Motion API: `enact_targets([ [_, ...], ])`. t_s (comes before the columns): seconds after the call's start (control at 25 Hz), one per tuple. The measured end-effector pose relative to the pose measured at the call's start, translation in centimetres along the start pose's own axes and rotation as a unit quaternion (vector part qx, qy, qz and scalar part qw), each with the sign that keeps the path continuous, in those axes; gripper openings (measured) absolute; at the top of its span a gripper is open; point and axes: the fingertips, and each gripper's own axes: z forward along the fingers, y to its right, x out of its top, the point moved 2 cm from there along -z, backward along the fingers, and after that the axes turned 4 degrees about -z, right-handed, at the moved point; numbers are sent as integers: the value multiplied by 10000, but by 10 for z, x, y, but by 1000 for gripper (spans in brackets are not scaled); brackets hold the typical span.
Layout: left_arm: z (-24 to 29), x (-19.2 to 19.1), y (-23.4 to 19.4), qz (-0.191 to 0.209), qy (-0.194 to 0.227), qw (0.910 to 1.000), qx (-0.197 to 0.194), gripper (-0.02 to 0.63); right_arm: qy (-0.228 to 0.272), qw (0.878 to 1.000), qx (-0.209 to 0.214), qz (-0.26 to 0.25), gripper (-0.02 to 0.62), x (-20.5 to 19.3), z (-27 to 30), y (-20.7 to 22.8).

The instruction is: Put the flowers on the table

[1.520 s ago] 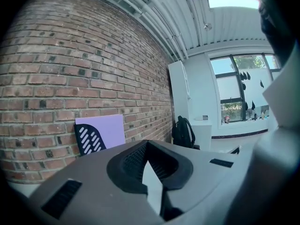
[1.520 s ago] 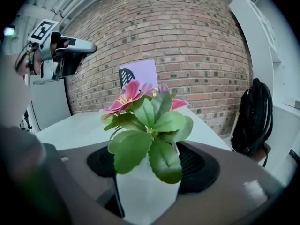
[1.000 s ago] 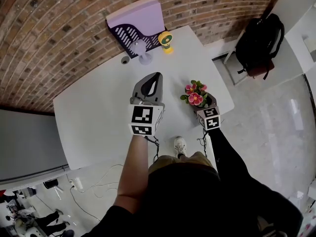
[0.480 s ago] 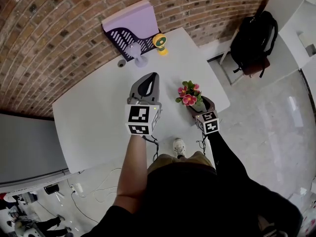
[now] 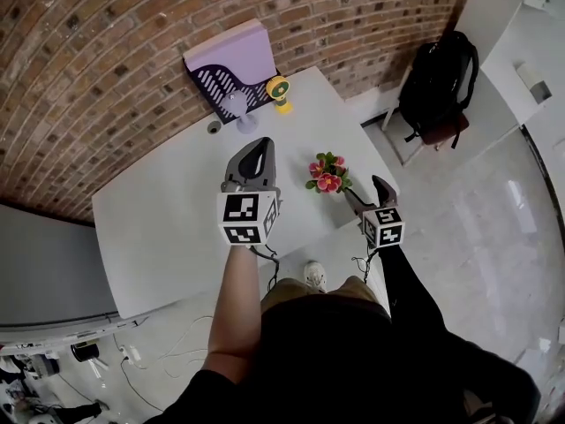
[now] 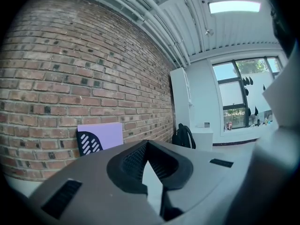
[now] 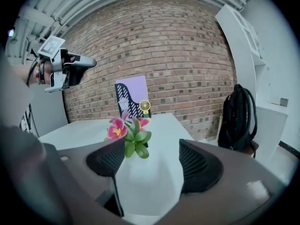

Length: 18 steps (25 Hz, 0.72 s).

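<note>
The flowers (image 5: 327,174), pink blooms over green leaves, stand upright on the white table (image 5: 168,210) near its right front edge. In the right gripper view the flowers (image 7: 128,131) rise just beyond the jaws, apart from both. My right gripper (image 5: 364,193) hangs open at the table's edge, a little short of the flowers, with nothing between its fingers (image 7: 194,162). My left gripper (image 5: 261,147) hovers over the table's middle, left of the flowers. Its tips meet, so it is shut and empty (image 6: 147,143).
At the back by the brick wall stand a purple file box (image 5: 234,60), a small yellow fan (image 5: 278,91), a clear goblet (image 5: 237,109) and a small round object (image 5: 214,126). A black backpack (image 5: 437,87) sits on a chair to the right, off the table.
My right gripper has opened, let go of the flowers and drawn back toward the table's edge. The flowers now stand alone on the table. The left gripper has barely moved.
</note>
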Motion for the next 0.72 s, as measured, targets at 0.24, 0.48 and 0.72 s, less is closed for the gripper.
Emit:
enact_targets([
  [0.24, -13, 7, -1, -18, 102, 9999, 110, 8, 530, 9981, -29, -300, 356, 60, -19, -3],
  [0.48, -24, 13, -7, -12, 177, 9996, 238, 8, 1077, 9911, 116, -780, 356, 123, -28, -24],
  [0.72, -34, 20, -10, 39, 408, 9986, 322, 8, 1574, 9804, 351, -1127, 356, 181, -40, -53],
])
